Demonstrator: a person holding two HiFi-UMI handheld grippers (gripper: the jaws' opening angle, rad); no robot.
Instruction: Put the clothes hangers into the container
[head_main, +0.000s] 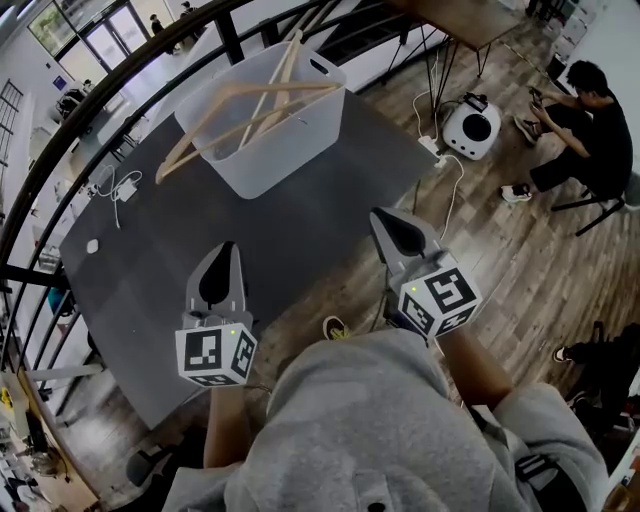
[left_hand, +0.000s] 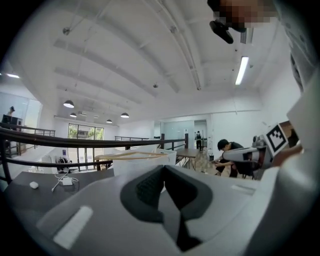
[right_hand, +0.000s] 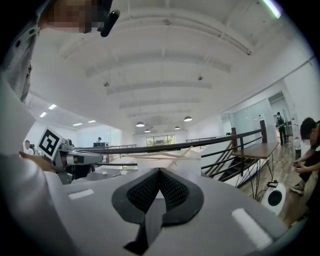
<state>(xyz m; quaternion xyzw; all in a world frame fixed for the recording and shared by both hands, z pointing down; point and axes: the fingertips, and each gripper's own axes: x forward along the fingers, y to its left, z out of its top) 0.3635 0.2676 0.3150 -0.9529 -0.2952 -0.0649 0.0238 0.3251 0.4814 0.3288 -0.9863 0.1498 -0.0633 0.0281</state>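
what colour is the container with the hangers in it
The container is translucent white; it shows best in the head view.

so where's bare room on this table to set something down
Bare: the table between the container, the left gripper and the right gripper, plus the strip right of the container. Crowded: the left edge, with charger cable and small white puck; hangers lie across the container.

A white charger (head_main: 125, 188) with its cord and a small white object (head_main: 92, 245) are seen lying apart on the dark table (head_main: 300, 230), which is bordered by a black railing (head_main: 228, 38). On the wooden floor (head_main: 540, 260) a person (head_main: 590, 130) is seated near a round white device (head_main: 472, 127)
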